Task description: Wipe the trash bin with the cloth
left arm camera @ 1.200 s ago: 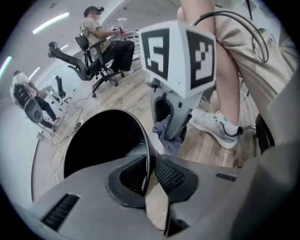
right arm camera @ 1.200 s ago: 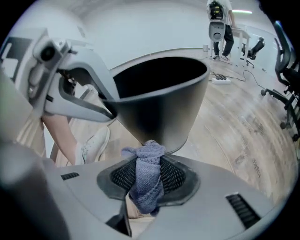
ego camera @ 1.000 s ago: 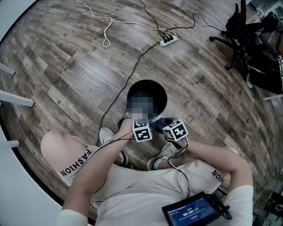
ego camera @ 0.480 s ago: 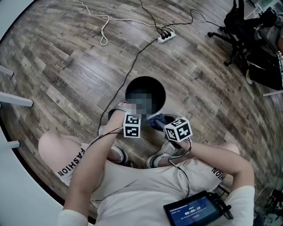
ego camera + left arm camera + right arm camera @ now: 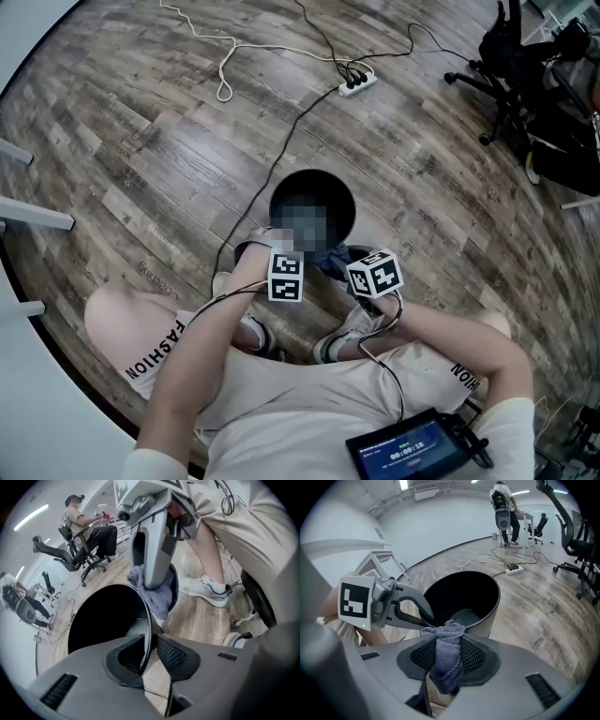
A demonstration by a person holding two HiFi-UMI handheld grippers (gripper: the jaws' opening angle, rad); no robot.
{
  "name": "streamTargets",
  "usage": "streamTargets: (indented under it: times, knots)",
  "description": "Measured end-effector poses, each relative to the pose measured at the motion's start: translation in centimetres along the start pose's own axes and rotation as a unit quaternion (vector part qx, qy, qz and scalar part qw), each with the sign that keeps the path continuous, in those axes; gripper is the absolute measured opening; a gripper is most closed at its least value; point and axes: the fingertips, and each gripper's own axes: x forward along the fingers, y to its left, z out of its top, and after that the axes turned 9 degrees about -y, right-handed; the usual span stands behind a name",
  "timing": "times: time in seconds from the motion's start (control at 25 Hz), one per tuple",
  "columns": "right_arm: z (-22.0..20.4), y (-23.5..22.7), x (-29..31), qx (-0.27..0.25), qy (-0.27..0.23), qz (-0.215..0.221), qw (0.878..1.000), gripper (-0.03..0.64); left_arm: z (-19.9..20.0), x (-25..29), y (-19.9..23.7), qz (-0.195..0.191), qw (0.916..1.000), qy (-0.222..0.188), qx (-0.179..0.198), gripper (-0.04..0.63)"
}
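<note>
The black round trash bin [image 5: 281,189] stands on the wood floor in front of the person's feet. My left gripper [image 5: 151,651] sits on the bin's near rim [image 5: 146,620]. Its jaws have just been closing, and the thin wall stands between the pads. My right gripper [image 5: 449,656] is shut on a bunched blue-grey cloth [image 5: 448,652], held just outside the rim, right of the left gripper [image 5: 423,613]. In the head view the cloth [image 5: 330,257] shows between the two marker cubes. The bin's inside is dark, and a mosaic patch covers part of it.
A black cable runs from the bin's side to a white power strip [image 5: 357,83], beside a white cord [image 5: 225,67]. Office chairs [image 5: 525,84] stand at the far right. The person's shoes [image 5: 339,336] are close behind the bin. A tablet [image 5: 411,454] hangs at the person's waist.
The left gripper's cube has shifted left along the near rim and rolled. The right gripper with the cloth has lifted slightly. The bin has stayed put.
</note>
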Motion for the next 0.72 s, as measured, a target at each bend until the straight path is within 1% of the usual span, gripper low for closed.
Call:
streamTargets:
  times: [0.2, 0.32, 0.52, 0.72]
  knots:
    - [-1.0, -1.0, 0.8, -0.010, 0.020, -0.005, 1.000, 0.126, 1.0, 0.4, -0.7, -0.008, 0.9999, -0.006, 0.010, 0.071]
    - [-1.6, -1.7, 1.5, -0.037, 0.029, -0.010, 0.999, 0.126, 1.5, 0.5, -0.8, -0.011, 0.9998, -0.012, 0.010, 0.059]
    - [-2.6, -3.1, 3.2, -0.073, 0.040, -0.009, 0.996, 0.126, 1.9, 0.7, -0.7, -0.011, 0.9998, -0.017, -0.006, 0.052]
    - [-4.1, -4.5, 5.1, -0.110, 0.050, -0.011, 0.993, 0.126, 1.9, 0.7, -0.6, -0.011, 0.9998, -0.017, -0.007, 0.051]
